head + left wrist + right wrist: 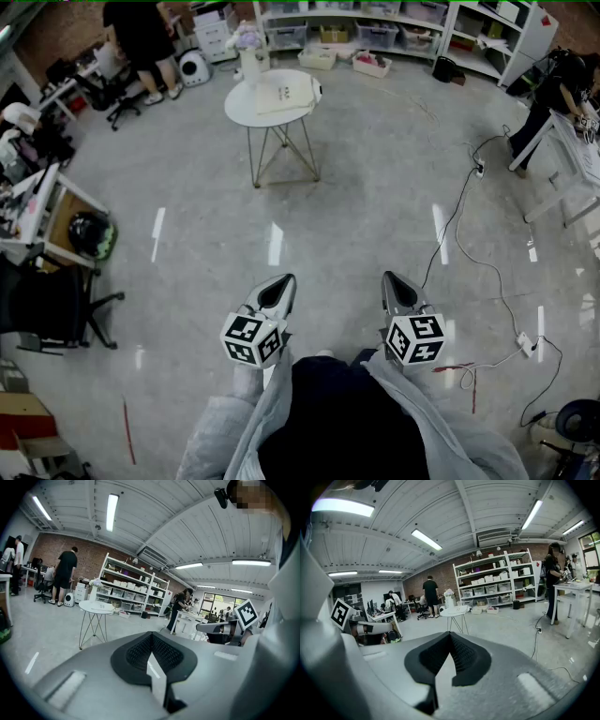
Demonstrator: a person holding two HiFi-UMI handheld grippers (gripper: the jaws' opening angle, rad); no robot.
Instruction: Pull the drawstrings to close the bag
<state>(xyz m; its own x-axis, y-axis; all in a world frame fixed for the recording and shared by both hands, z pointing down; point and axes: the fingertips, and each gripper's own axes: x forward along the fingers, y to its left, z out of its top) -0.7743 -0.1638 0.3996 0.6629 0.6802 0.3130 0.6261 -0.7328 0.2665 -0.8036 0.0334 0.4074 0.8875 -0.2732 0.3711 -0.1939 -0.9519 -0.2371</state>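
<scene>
Currently | left gripper (286,281), right gripper (388,278) both closed, empty | bag (286,92) lies flat toward table's (242,105) right edge, well ahead | I judge it soft, light; I'd pinch drawstring ends, unseen here.

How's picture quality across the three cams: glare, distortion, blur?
Head view: sharp; ceiling lights glare as white streaks on the glossy floor. Left gripper view: heavy fisheye, dark corners, left gripper slightly soft up close. Right gripper view: same fisheye; ceiling light blown out top left.
</scene>
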